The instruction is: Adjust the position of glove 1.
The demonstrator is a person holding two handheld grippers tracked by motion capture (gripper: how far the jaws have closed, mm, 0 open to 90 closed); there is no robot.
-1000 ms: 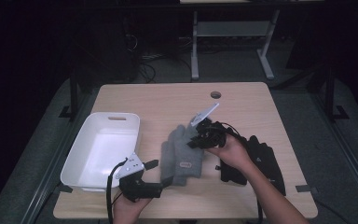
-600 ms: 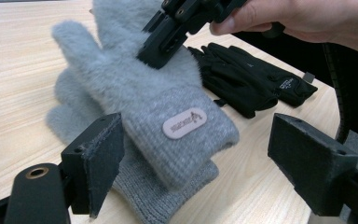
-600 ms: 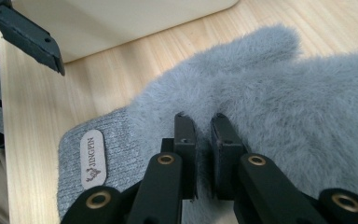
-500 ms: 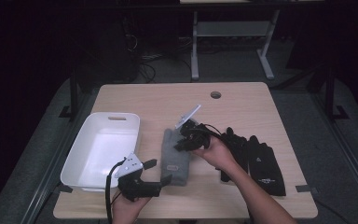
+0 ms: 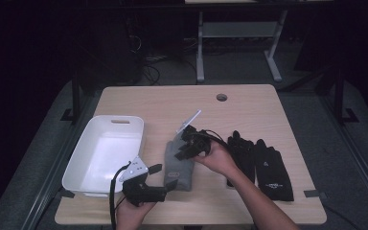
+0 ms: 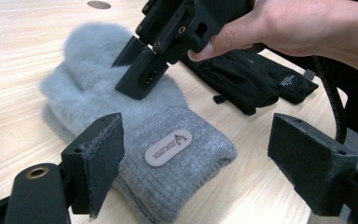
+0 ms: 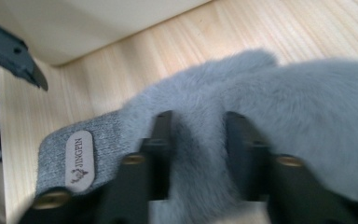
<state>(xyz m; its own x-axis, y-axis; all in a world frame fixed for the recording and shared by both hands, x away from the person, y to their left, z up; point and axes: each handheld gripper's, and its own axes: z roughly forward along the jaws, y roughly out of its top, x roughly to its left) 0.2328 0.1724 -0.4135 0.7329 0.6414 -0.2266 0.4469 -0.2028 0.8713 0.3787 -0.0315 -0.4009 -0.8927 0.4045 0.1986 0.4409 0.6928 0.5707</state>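
Your right gripper (image 5: 181,148) was clamped onto the fluffy upper part of the grey mitten (image 5: 178,165), which lay flat on the table (image 5: 249,103) between the white bin (image 5: 106,148) and the black gloves (image 5: 261,163). Your left gripper (image 5: 160,178) was released, jaws wide, just beside the mitten's cuff.
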